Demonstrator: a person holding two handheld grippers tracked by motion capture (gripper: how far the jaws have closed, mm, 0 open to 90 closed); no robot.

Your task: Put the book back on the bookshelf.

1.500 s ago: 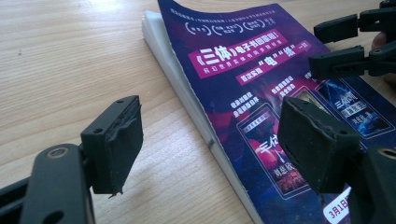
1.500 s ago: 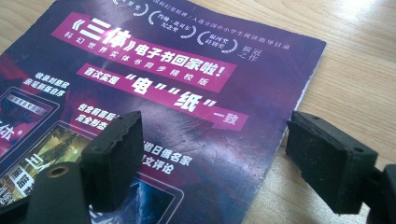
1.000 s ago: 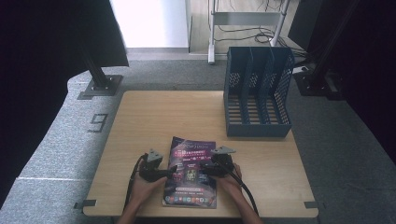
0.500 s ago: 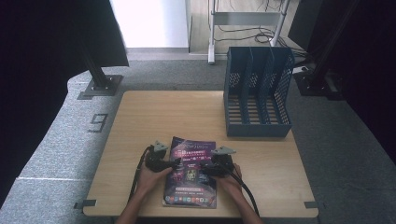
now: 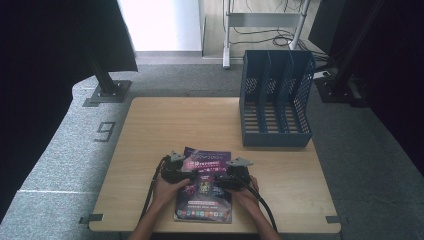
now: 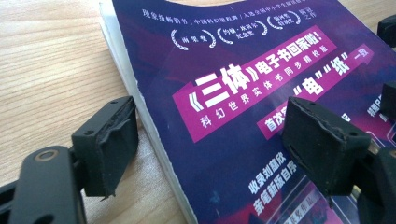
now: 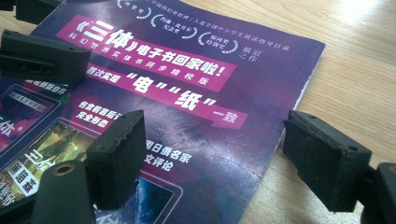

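Note:
A thick purple book (image 5: 204,192) with pink title bands lies flat near the table's front edge. My left gripper (image 5: 185,175) is at its left side. In the left gripper view the book (image 6: 243,70) runs between the open jaws of the left gripper (image 6: 212,140): one jaw rests on the wood by the white page edge, the other stands over the cover. My right gripper (image 5: 223,181) is at the book's right side. It (image 7: 217,156) is open too, straddling the right edge of the book (image 7: 177,93).
A blue slotted file holder (image 5: 276,102) stands upright at the back right of the wooden table (image 5: 180,125). Both hands and trailing cables come in over the front edge. Dark stands and a metal frame are on the floor beyond the table.
My left gripper has moved up and to the right onto the book's left edge. The right gripper has barely shifted, and the book lies where it was.

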